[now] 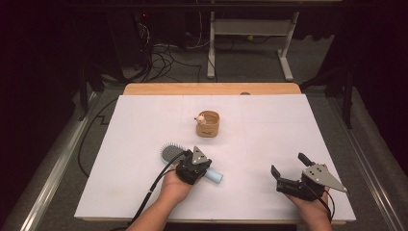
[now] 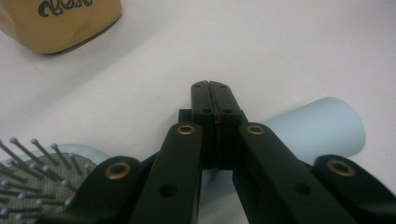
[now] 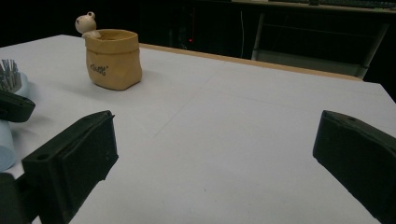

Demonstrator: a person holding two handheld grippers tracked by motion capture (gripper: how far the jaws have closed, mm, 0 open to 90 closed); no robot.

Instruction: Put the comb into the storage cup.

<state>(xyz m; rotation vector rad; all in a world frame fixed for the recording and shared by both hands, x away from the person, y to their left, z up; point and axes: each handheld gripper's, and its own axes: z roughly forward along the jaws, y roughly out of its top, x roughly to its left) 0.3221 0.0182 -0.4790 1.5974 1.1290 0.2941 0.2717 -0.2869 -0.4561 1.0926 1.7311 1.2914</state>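
A tan pot [image 1: 208, 124] with a small pale figure [image 1: 198, 118] at its rim stands near the middle of the white table [image 1: 144, 120], well beyond both hands; in the right gripper view the pot [image 3: 113, 58] sits far off to the left with bare table between. Nothing lies between the two grippers. The hairbrush [image 1: 169, 153] lies on the table with its bristled head toward the far left and its light blue handle [image 1: 215, 177] pointing to the near right. The left gripper [image 1: 192, 166] sits directly over the brush where head meets handle; in the left gripper view its jaws are pressed together, tips meeting above the handle [image 2: 322, 128], with the bristles [image 2: 32, 172] at the lower left. Whether they pinch the brush I cannot tell. The right gripper [image 1: 288, 171] rests well apart at the near right, jaws spread wide and holding nothing
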